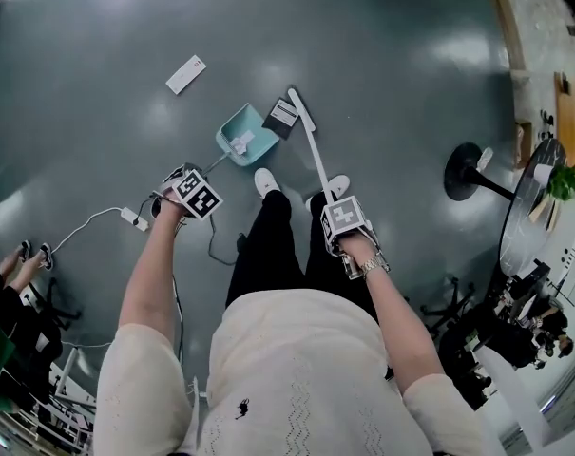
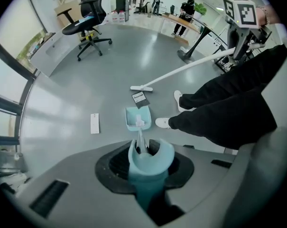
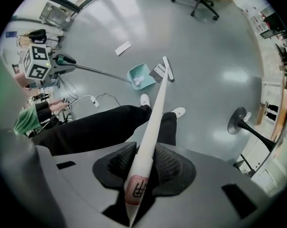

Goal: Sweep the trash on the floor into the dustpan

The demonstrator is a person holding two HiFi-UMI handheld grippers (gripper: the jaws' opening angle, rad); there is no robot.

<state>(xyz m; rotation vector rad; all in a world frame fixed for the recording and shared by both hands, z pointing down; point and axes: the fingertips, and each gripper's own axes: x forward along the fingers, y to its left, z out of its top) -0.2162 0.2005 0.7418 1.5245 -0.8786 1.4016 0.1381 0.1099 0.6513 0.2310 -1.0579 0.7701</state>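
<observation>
A teal dustpan [image 1: 245,133] rests on the grey floor ahead of my feet, with a white crumpled scrap [image 1: 239,144] inside it. My left gripper [image 1: 194,191] is shut on the dustpan's long handle [image 2: 148,158]. A dark card with a white label [image 1: 281,117] lies right beside the pan, against the white broom head [image 1: 301,110]. My right gripper [image 1: 346,221] is shut on the white broom handle [image 3: 150,132]. A flat white box [image 1: 185,74] lies farther off to the left, apart from the pan.
My two white shoes [image 1: 266,180] stand just behind the pan. A white cable with an adapter [image 1: 130,218] trails at the left. A black round table base [image 1: 468,171] is on the right. An office chair [image 2: 88,13] stands far off.
</observation>
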